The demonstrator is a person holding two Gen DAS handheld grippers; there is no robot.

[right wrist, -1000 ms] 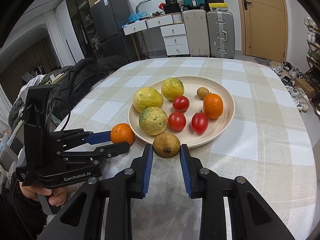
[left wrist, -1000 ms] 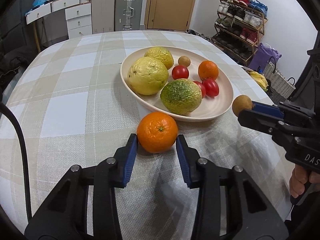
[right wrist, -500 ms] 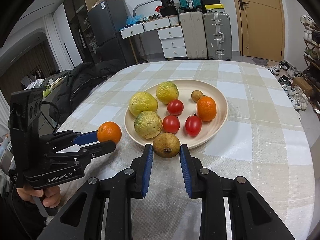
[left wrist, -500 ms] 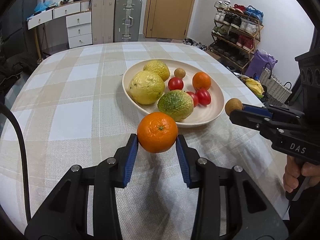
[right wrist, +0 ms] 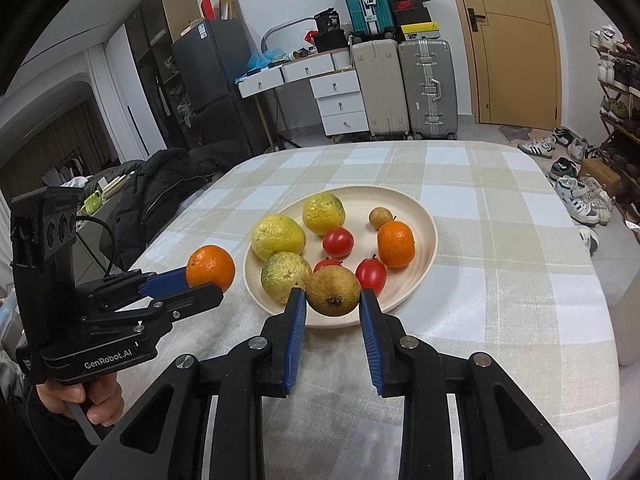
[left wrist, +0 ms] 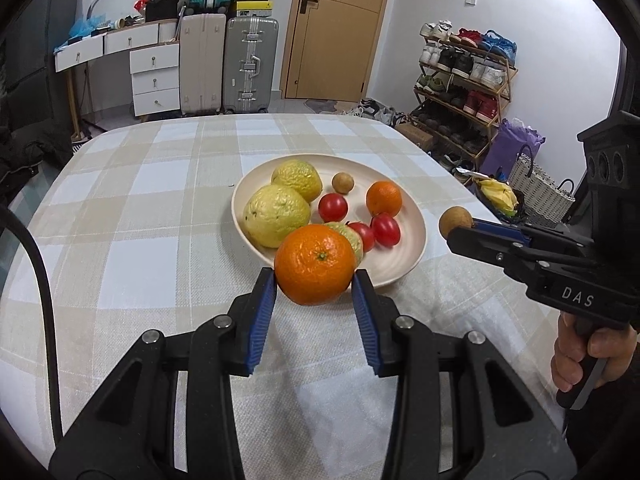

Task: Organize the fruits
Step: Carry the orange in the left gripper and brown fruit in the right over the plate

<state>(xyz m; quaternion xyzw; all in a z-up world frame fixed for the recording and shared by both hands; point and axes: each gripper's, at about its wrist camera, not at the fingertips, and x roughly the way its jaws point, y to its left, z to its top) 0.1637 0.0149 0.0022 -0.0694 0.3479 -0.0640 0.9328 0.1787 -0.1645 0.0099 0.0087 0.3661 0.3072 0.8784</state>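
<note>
Now left gripper (left wrist: 314,284) clamps glossy orange (left wrist: 315,264); right gripper (right wrist: 333,300) clamps dull brown fruit (right wrist: 333,291).

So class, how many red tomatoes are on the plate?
3. One mid-plate beside the yellow fruits, one near the front rim, one partly hidden behind the brown fruit in the right jaws. More may be hidden.

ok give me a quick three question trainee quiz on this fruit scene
1. True or false: the left gripper is shut on a round orange tangerine.
2. How many red tomatoes lie in the shallow cream plate?
3. The right gripper holds: A) a knobbly yellow citrus B) a round brown fruit C) nothing

Key: 1 true; 2 three; 3 B
</note>
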